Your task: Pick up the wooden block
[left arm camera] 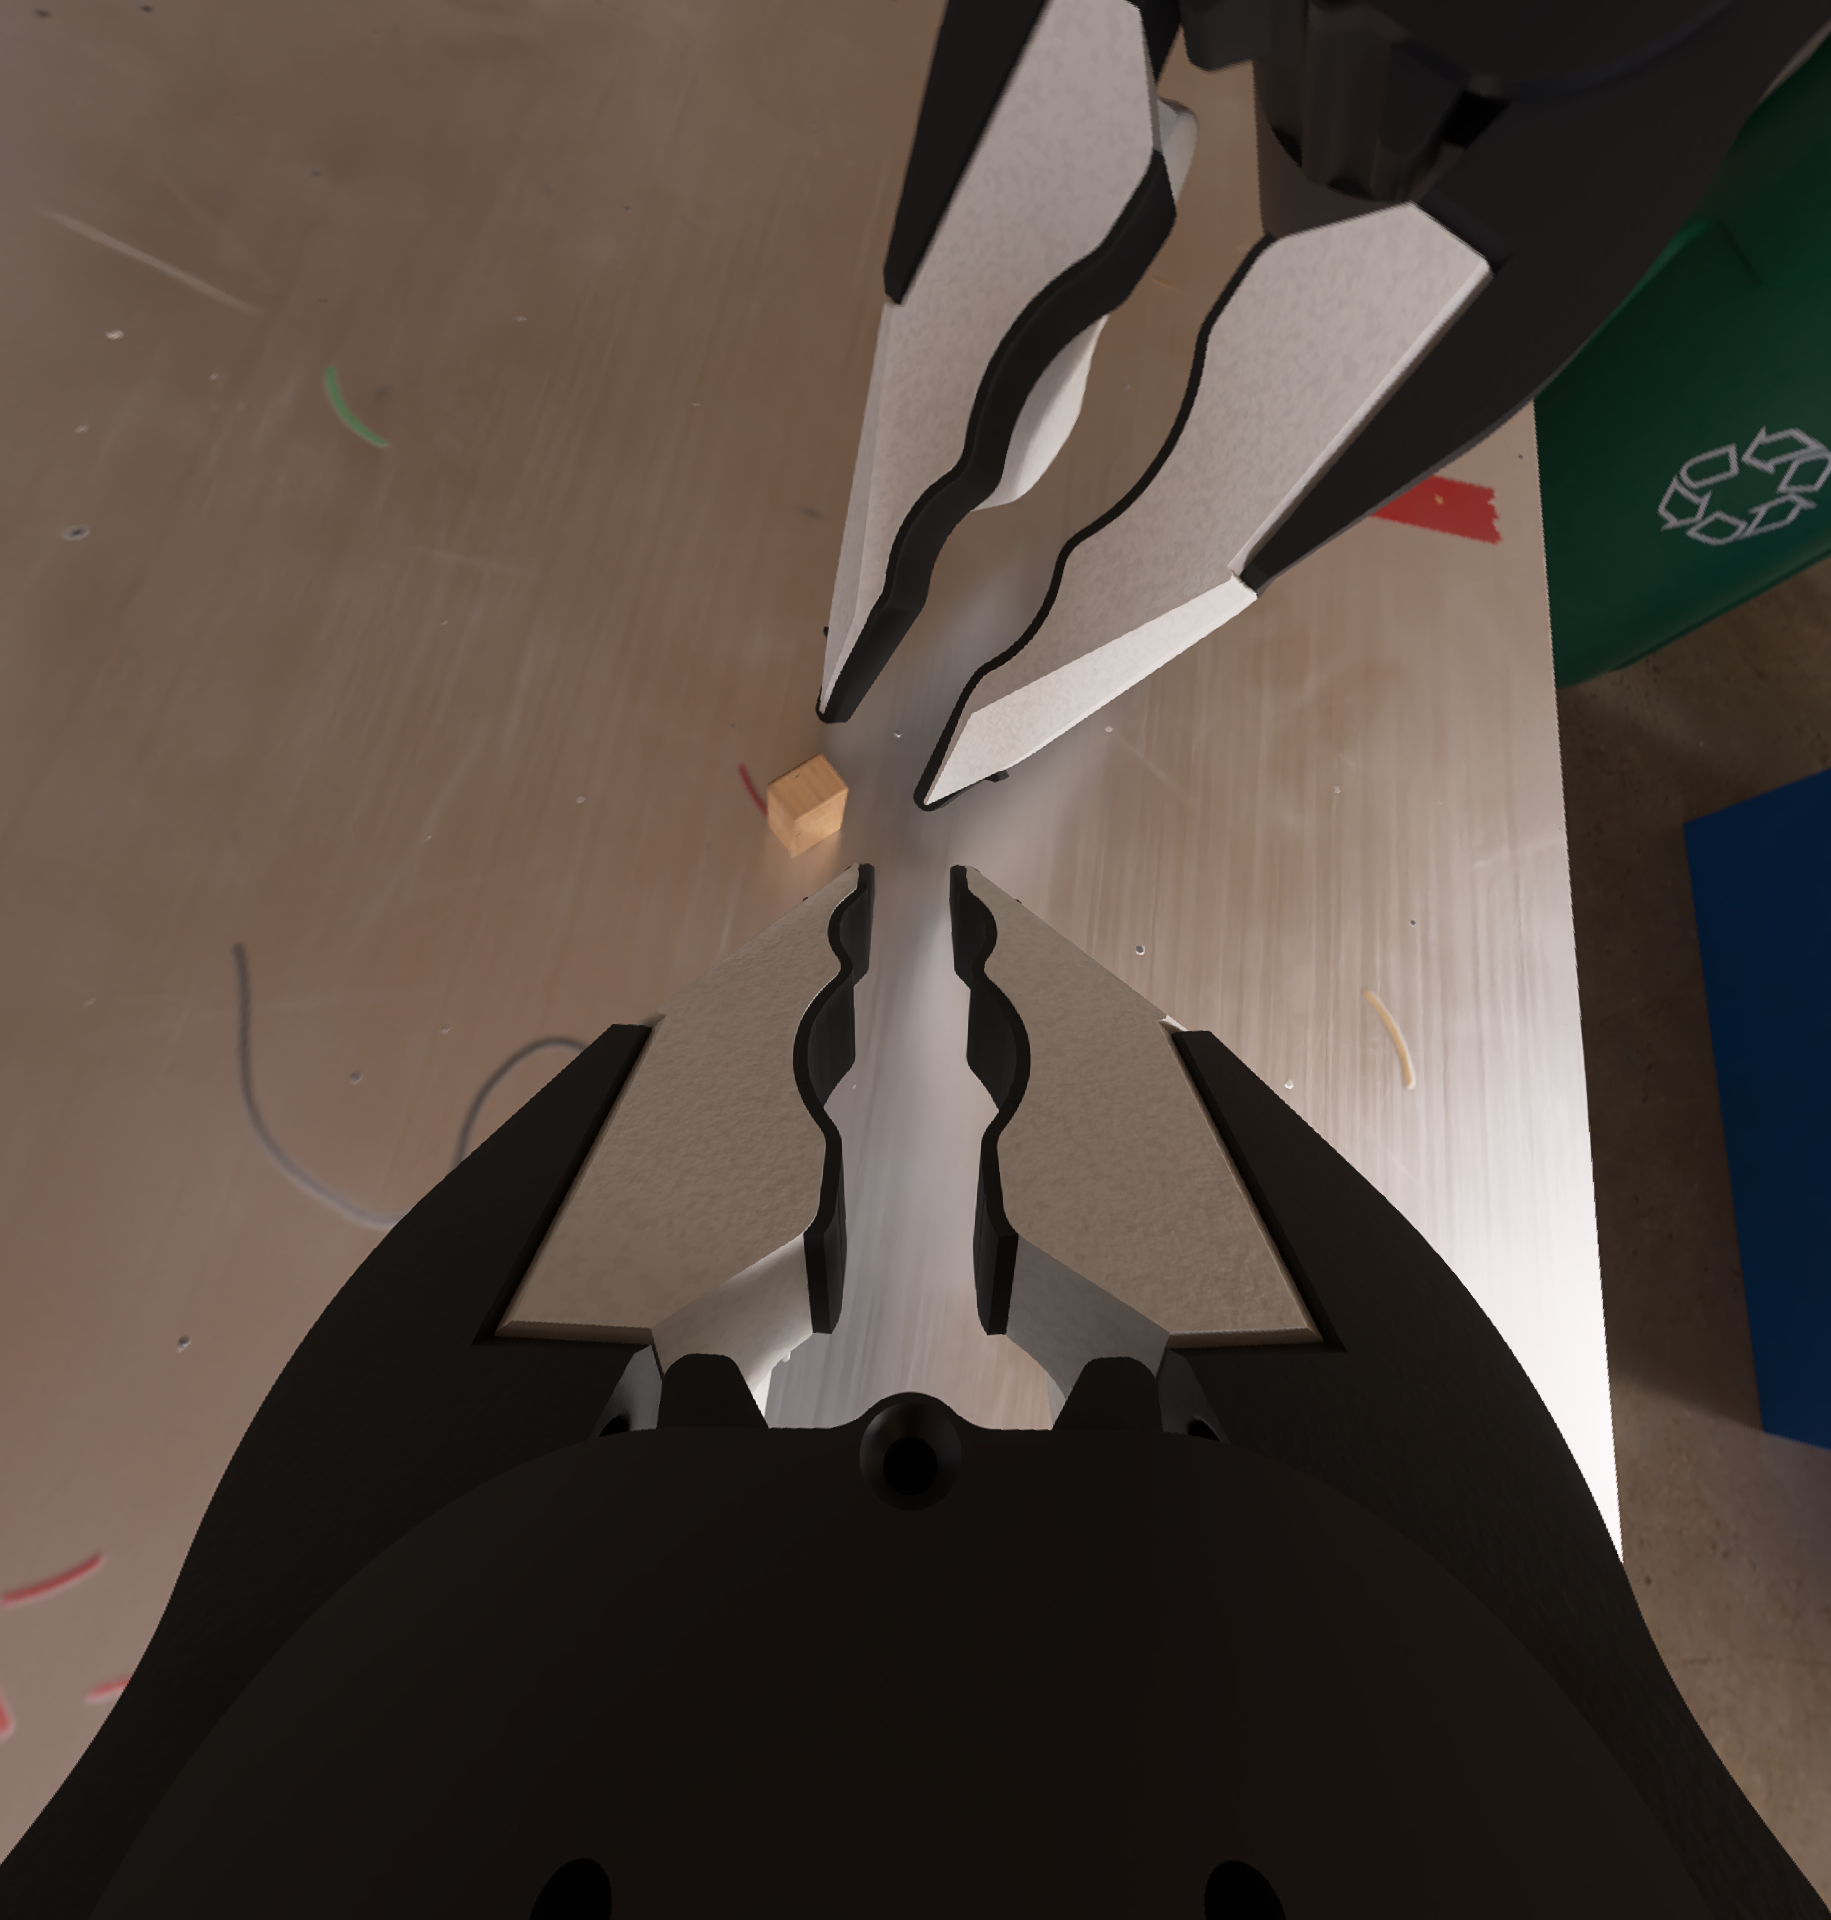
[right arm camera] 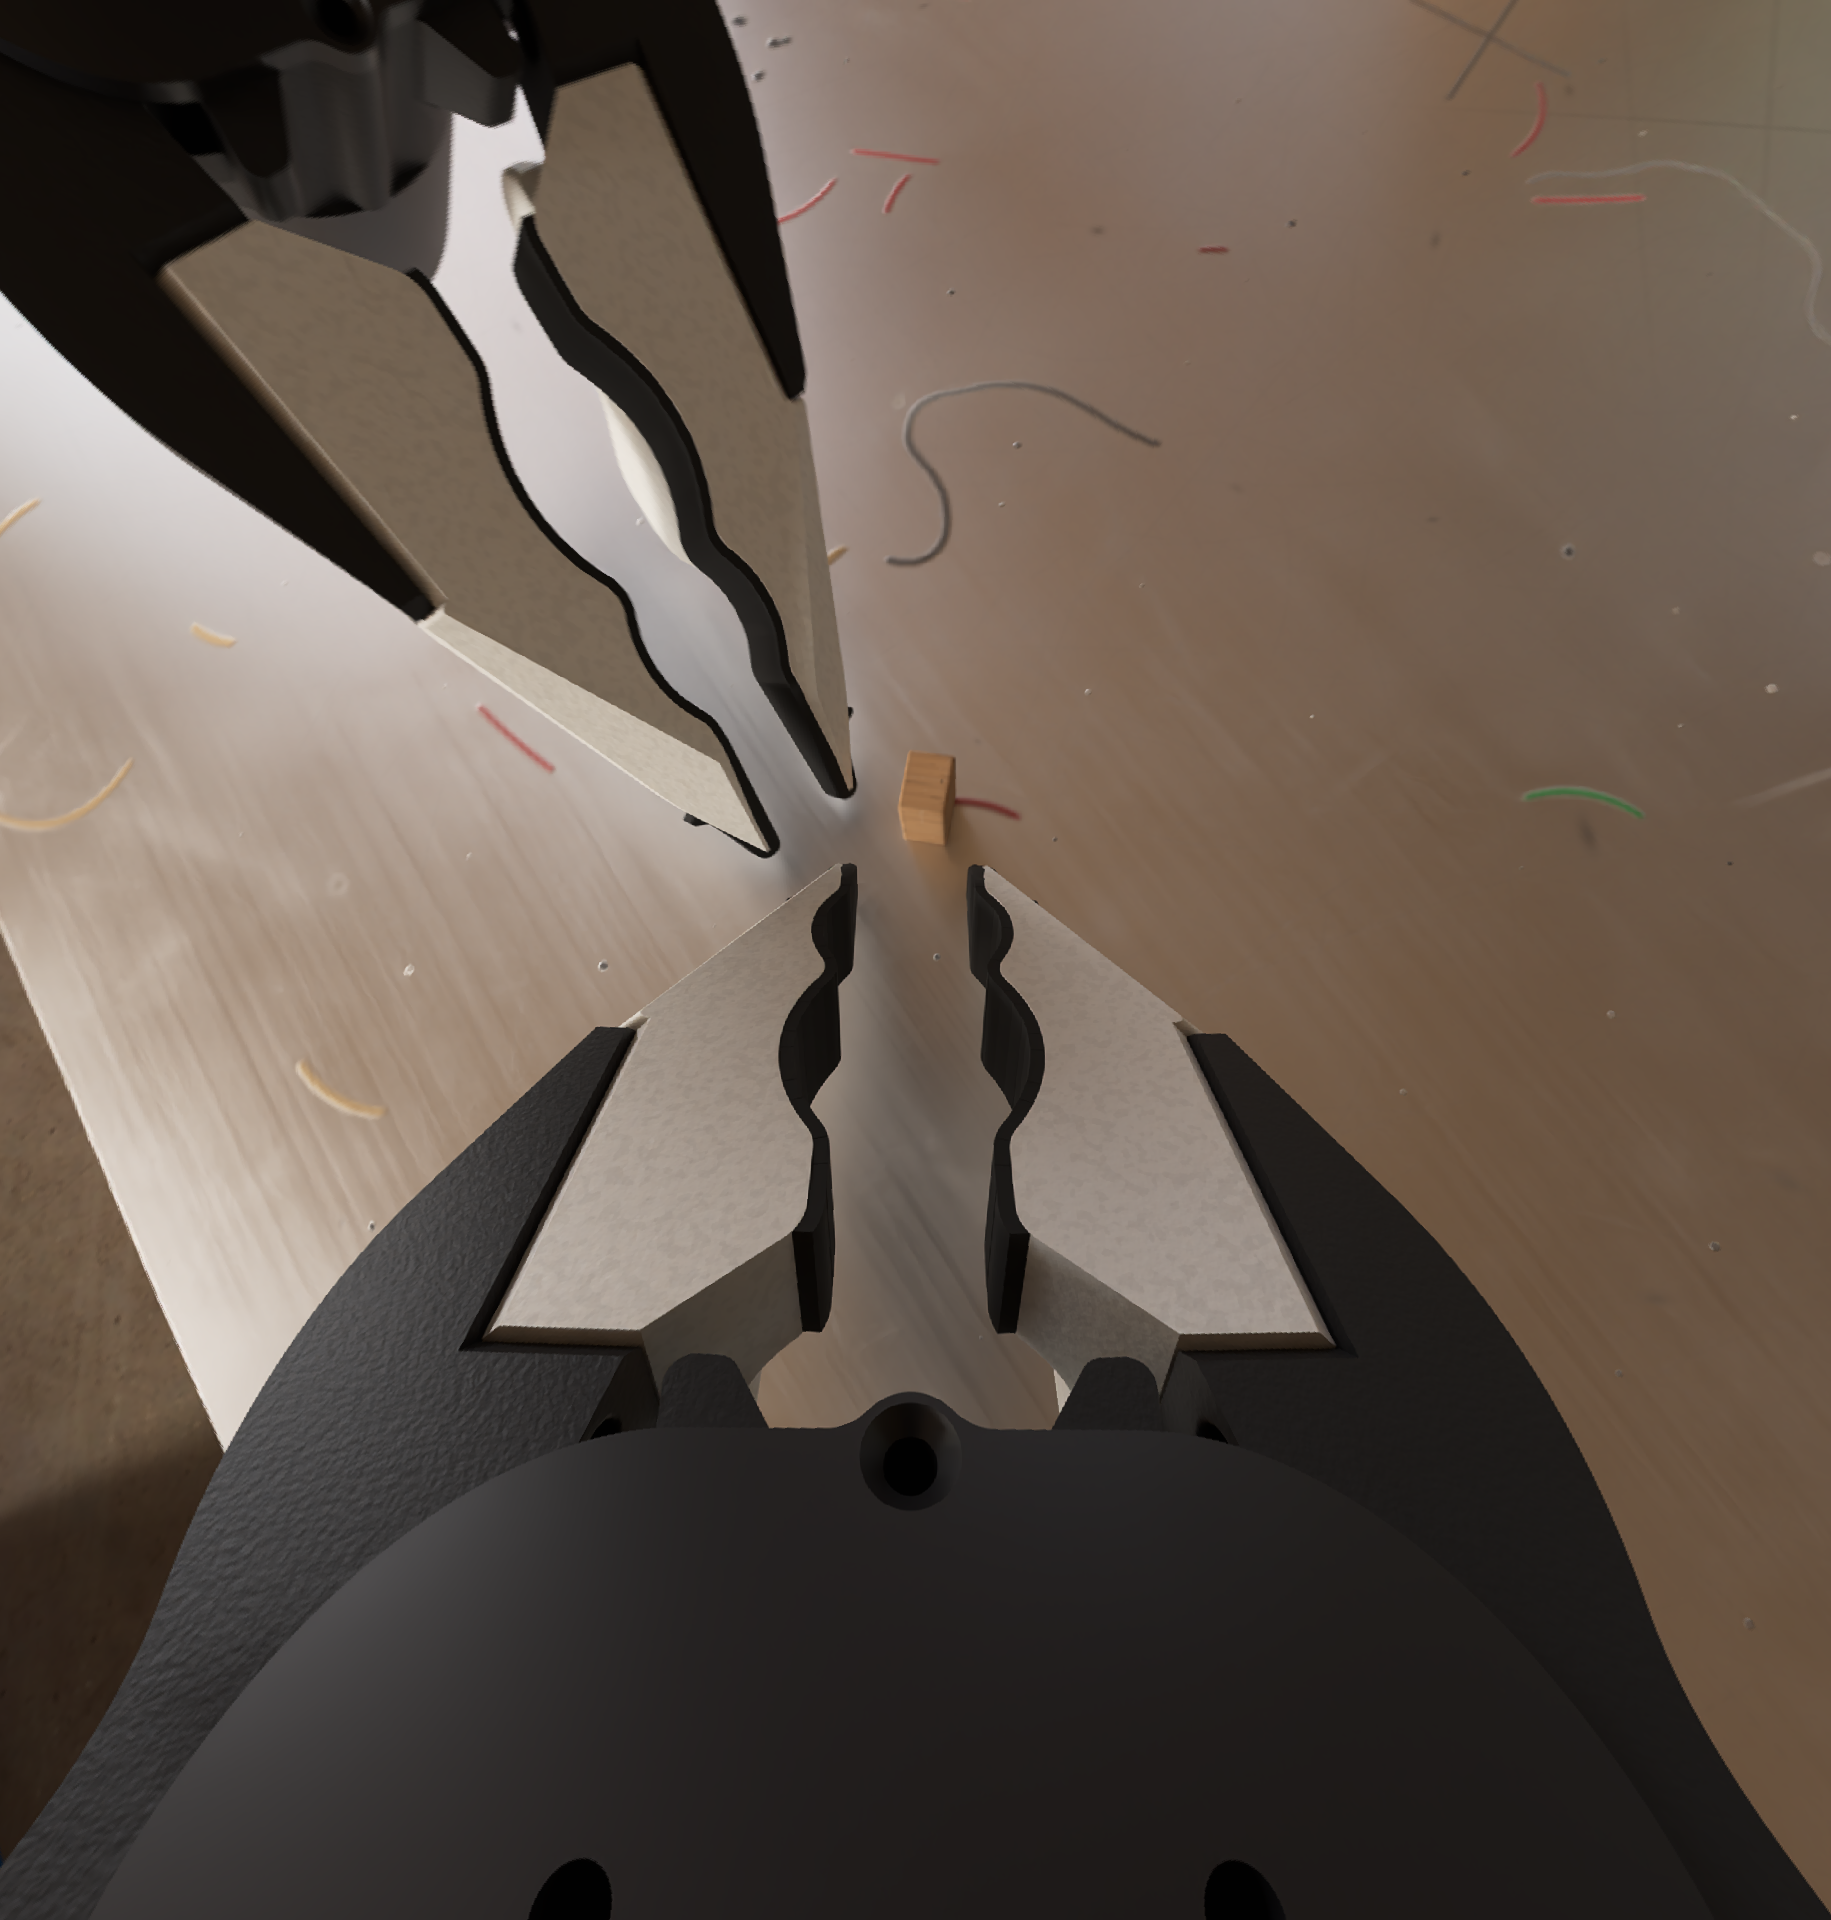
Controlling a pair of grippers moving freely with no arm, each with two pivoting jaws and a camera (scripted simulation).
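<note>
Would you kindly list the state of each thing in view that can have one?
wooden block: resting on the table, untouched, not gripped
left tool: open, empty
right tool: open, empty
green recycling bin: on the floor past the table edge, top out of view

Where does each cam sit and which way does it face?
Left wrist view: on the left gripper, looking along its fingers down at the table; wooden block ahead-left, right gripper opposite.
Right wrist view: on the right gripper, facing the opposite way; block ahead-right, left gripper opposite.
Shared: block, table, both grippers, open and empty.
</note>
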